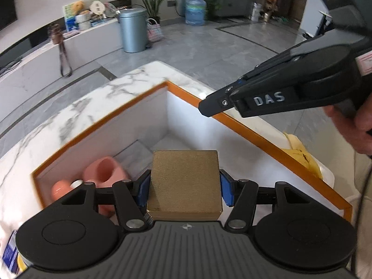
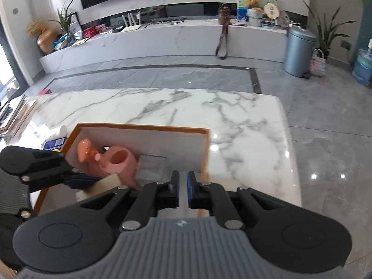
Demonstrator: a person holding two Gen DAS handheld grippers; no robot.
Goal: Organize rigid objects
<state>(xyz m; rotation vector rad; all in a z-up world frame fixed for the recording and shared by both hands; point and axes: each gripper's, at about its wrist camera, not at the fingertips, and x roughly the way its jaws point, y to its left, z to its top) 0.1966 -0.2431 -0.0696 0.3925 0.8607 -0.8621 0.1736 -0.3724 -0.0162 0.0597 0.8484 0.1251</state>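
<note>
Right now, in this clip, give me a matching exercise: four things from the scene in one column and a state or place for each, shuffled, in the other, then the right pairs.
Things:
1. gold box
2. pink watering can
3. right claw
4. orange-rimmed box

States or places:
A. shut, with nothing in it
B. standing open on the marble table
C. lying inside the orange-rimmed box
D. clamped between the left claw's blue pads

Pairs: 1-D, 2-C, 3-A, 4-B
</note>
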